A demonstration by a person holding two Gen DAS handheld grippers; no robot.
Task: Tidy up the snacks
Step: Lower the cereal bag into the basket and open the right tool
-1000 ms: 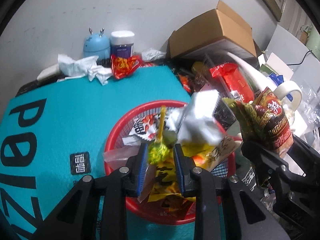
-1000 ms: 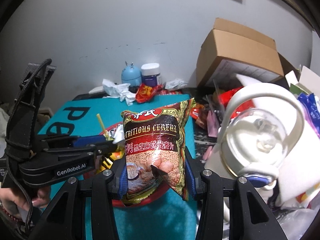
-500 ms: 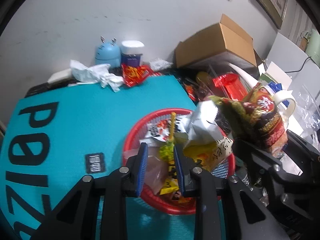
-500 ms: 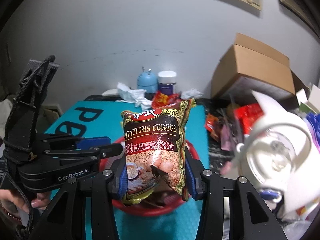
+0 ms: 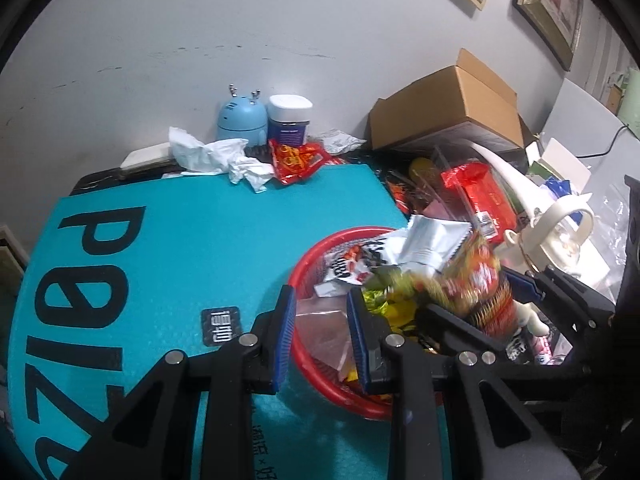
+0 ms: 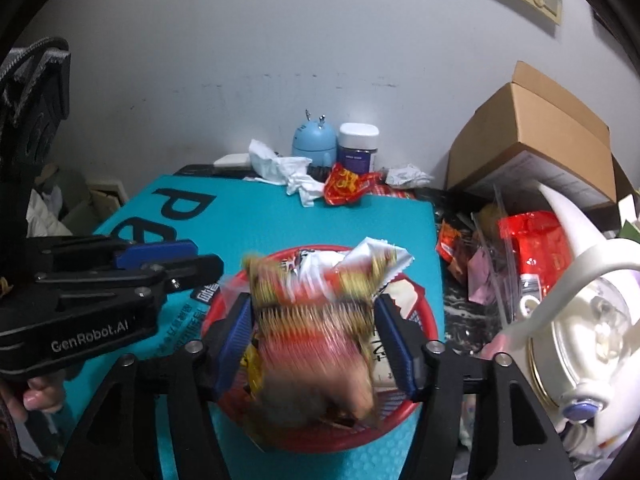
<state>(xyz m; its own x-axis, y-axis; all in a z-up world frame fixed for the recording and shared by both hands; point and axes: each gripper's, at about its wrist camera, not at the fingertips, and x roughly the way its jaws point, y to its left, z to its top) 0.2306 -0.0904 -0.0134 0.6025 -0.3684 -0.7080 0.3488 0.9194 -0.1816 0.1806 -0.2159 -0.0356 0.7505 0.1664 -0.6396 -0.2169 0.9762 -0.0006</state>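
one red basket (image 6: 420, 312), two tools, one cardboard box (image 5: 448, 108)

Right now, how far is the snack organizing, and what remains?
Done: several packets already lie in the red basket. In hand: the right gripper is opening and the blurred cereal bag between its fingers is dropping over the basket. The left gripper holds nothing. Left: the orange packet and red pack.

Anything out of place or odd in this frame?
Yes. The brown-and-red cereal bag is motion-blurred between the right gripper's opening jaws, apparently dropping into the red mesh basket. Crumpled white tissues lie loose on the teal mat.
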